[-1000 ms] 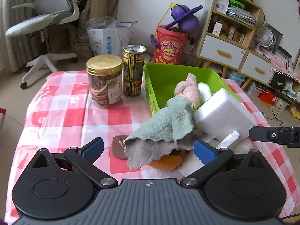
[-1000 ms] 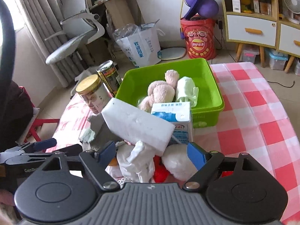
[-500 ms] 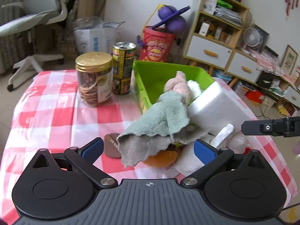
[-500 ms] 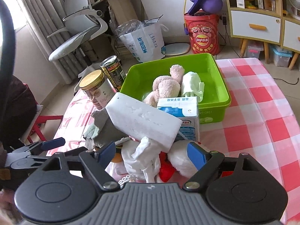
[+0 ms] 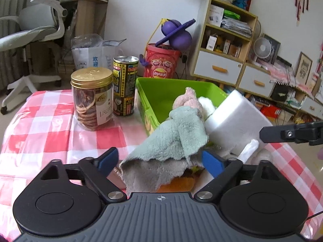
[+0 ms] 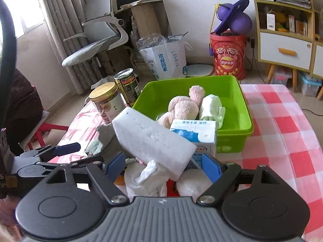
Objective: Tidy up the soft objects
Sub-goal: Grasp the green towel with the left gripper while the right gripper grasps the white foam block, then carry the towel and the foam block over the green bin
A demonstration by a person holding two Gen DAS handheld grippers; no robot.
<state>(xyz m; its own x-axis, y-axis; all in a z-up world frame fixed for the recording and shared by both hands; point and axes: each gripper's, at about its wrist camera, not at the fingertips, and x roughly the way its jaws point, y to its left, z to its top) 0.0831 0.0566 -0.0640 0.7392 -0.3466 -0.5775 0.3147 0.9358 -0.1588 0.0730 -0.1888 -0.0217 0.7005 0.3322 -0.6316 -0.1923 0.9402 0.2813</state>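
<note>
Left gripper [image 5: 159, 160] was spread wide around the green-grey towel [image 5: 171, 141]; right gripper [image 6: 163, 165] equally spread around the white foam block [image 6: 153, 139]. Neither clamped. Beyond sat the green bin [image 6: 234, 139] holding a pink plush [image 6: 181, 106].

The red round tub [image 6: 227, 57] on the floor past the worktop's far edge carries the Lay's logo with Chinese characters beneath. The white paper bag [image 6: 166, 60] beside it reads 欢迎回家 in blue. The tall black-and-yellow can [image 5: 125, 85] near the worktop's far left corner is covered in Chinese print too small to read. The blue-and-white carton [image 6: 194, 134] has blue Chinese lettering I can't make out.
</note>
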